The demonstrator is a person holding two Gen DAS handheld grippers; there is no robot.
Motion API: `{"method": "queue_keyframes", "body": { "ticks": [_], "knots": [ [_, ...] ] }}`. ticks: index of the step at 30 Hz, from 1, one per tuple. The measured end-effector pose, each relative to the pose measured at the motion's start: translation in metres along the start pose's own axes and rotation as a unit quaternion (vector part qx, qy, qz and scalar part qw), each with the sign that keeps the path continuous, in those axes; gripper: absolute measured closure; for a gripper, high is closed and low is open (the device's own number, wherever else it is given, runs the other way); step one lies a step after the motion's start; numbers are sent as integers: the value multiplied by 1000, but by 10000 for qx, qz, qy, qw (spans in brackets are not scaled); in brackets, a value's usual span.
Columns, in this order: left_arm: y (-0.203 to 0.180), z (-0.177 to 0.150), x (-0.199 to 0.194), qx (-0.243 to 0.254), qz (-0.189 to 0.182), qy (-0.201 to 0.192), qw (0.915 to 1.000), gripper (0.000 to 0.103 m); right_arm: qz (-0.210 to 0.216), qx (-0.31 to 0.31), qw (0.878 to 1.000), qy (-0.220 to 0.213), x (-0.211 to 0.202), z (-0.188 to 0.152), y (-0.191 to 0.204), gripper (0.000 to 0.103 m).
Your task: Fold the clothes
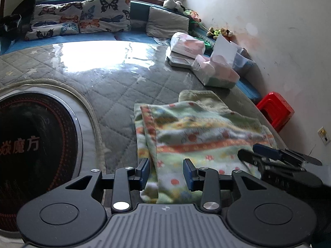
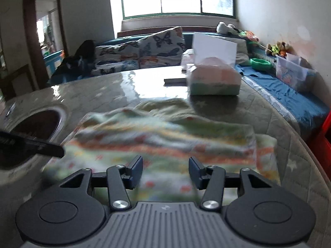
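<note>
A soft green cloth (image 1: 198, 132) with orange stripes and red dots lies folded over on the quilted table cover (image 1: 115, 95). My left gripper (image 1: 166, 165) hovers at the cloth's near left corner, jaws apart, with the fabric edge lying under the gap and no pad pressing on it. The right gripper (image 1: 256, 154) shows at the cloth's near right edge. In the right wrist view the same cloth (image 2: 165, 136) is blurred, and my right gripper (image 2: 165, 163) stands open just above its near part with nothing pinched. A black finger (image 2: 41, 146) of the left gripper reaches in from the left.
A round black cooktop (image 1: 35, 144) is set into the table at the left. Tissue packs (image 1: 217, 72) and a flat box (image 1: 180, 60) stand beyond the cloth. A red stool (image 1: 275, 111) stands by the right wall. Butterfly pillows (image 1: 82, 16) line the bench behind.
</note>
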State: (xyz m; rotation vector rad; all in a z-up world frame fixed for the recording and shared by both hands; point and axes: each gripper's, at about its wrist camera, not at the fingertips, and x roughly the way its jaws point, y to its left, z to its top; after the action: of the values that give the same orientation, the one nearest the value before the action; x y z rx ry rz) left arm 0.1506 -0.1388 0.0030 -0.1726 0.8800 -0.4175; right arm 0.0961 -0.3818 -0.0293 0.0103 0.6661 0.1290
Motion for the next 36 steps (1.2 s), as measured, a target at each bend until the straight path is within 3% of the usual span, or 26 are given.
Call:
{"method": "queue_keyframes", "body": {
  "ticks": [7, 21, 25, 31, 36],
  "knots": [
    [-6, -15, 0, 319, 114, 12, 9994, 65, -200, -311, 9992, -179, -18, -18, 16, 47],
    [-7, -22, -12, 351, 157, -94, 9992, 61, -38, -276, 9990, -354, -27, -28, 32, 45],
    [-10, -25, -10, 437, 212, -79, 9988, 59, -44, -310, 9992, -233, -23, -34, 34, 45],
    [-7, -26, -11, 452, 236, -91, 9987, 57, -227, 7, 9988, -438, -40, -34, 13, 45],
    [-7, -26, -11, 437, 238, -75, 9987, 57, -596, 303, 9973, -297, -36, -41, -15, 45]
  ]
}}
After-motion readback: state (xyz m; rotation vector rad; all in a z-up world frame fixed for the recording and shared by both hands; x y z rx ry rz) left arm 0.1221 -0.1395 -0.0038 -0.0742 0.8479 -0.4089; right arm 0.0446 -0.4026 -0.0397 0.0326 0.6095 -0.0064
